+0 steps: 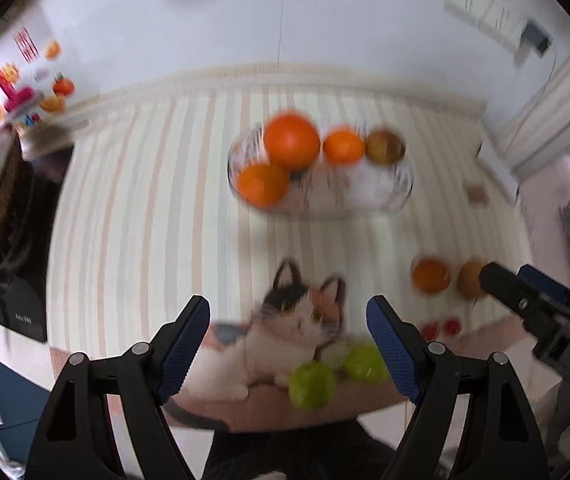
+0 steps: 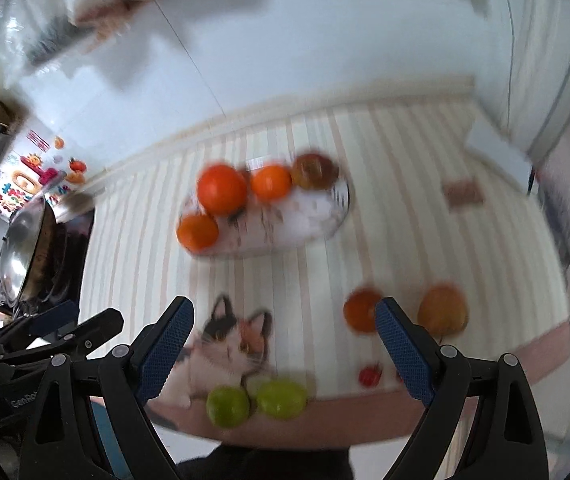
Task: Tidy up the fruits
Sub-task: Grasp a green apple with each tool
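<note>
text: "GenRo…" partly legible, white, on left gripper (image 2: 41, 364) body | "DAS"-like marking, upside down, on right gripper (image 1: 533, 300) body | cooktop (image 1: 25, 308) lettering unreadable

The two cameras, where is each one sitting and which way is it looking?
Left wrist view: sits on the left tongs, looking steeply down over the striped tablecloth at the glass bowl of oranges; its own open blue-padded fingers show, and the right tongs poke in at the right edge.
Right wrist view: sits on the right tongs, looking down at the same table; its open fingers show, with the left tongs at the left edge.
Both share the bowl, the two green fruits and the cat picture.
</note>
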`<action>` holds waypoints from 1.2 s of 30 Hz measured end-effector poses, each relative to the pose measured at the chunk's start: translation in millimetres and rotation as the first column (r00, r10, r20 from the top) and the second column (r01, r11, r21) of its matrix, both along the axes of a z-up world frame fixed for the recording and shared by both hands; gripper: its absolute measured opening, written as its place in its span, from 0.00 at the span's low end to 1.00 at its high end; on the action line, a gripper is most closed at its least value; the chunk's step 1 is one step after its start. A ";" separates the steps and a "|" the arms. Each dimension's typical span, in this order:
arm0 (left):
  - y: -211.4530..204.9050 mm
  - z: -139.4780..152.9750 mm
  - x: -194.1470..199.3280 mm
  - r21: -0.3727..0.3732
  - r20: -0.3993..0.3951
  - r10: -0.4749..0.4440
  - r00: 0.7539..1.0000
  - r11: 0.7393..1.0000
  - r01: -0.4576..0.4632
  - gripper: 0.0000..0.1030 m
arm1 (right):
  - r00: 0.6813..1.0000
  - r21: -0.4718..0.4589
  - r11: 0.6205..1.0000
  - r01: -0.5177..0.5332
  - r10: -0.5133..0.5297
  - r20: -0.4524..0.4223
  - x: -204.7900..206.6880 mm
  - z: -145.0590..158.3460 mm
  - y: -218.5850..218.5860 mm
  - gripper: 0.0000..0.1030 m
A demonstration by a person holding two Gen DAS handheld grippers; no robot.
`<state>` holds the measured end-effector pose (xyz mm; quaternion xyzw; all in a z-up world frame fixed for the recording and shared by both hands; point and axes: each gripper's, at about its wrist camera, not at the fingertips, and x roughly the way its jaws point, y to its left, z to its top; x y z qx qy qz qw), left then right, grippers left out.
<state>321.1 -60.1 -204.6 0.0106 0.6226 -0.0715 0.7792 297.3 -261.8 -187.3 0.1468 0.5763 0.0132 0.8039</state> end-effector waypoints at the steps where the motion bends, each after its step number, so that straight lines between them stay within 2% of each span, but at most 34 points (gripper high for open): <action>1: -2.3 -10.2 -3.4 0.009 -0.030 -0.012 0.999 1.000 0.012 0.78 | 1.000 0.009 1.000 0.004 -0.004 -0.029 -2.7 -12.8 -2.8 0.91; 3: -6.4 -39.0 -10.8 0.018 -0.109 -0.039 0.993 0.999 0.041 0.77 | 0.996 0.037 0.999 0.015 -0.012 -0.087 -7.0 -36.6 -8.0 0.91; 7: -12.8 -90.3 -21.8 -0.017 -0.259 -0.064 0.964 0.998 0.062 0.77 | 0.972 0.177 0.983 0.054 -0.011 -0.233 -20.8 -97.5 -12.7 0.91; 13: -25.5 -143.1 -31.4 -0.050 -0.375 -0.099 0.922 0.995 0.087 0.77 | 0.954 0.211 0.974 0.086 -0.019 -0.299 -31.6 -138.9 -9.4 0.91; 15: -28.6 -150.6 -33.3 -0.056 -0.384 -0.108 0.917 0.994 0.093 0.70 | 0.950 0.219 0.971 0.093 -0.021 -0.311 -33.5 -145.6 -8.7 0.91; 17: -32.4 -155.1 -35.9 -0.066 -0.387 -0.126 0.914 0.992 0.109 0.54 | 0.948 0.224 0.970 0.099 -0.023 -0.318 -33.6 -148.2 -7.0 0.91; 18: -34.2 -155.5 -37.5 -0.085 -0.386 -0.132 0.913 0.991 0.107 0.52 | 0.947 0.226 0.969 0.101 -0.024 -0.321 -33.6 -150.7 -6.7 0.91; 22: -39.3 -149.0 -41.1 -0.015 -0.333 -0.133 0.934 0.991 0.136 0.52 | 0.941 0.236 0.966 0.101 -0.016 -0.338 -30.7 -156.3 -3.6 0.91; 27: -12.1 -146.3 -31.3 0.033 -0.312 -0.054 0.949 0.997 0.067 0.52 | 0.932 0.239 0.968 0.078 0.014 -0.361 -28.0 -166.6 7.8 0.91; 30: -3.4 -148.7 -27.3 -0.008 -0.329 -0.027 0.944 1.000 0.026 0.52 | 0.923 0.231 0.971 0.060 0.035 -0.384 -25.2 -177.1 19.4 0.90; 33: -5.0 -152.3 -18.3 -0.005 -0.325 -0.026 0.945 1.000 0.026 0.53 | 0.913 0.233 0.971 0.048 0.052 -0.405 -23.7 -186.2 29.9 0.87; 36: -4.4 -164.0 -17.7 -0.028 -0.361 -0.013 0.932 1.000 0.003 0.53 | 0.907 0.222 0.975 0.028 0.068 -0.415 -23.2 -191.5 37.8 0.85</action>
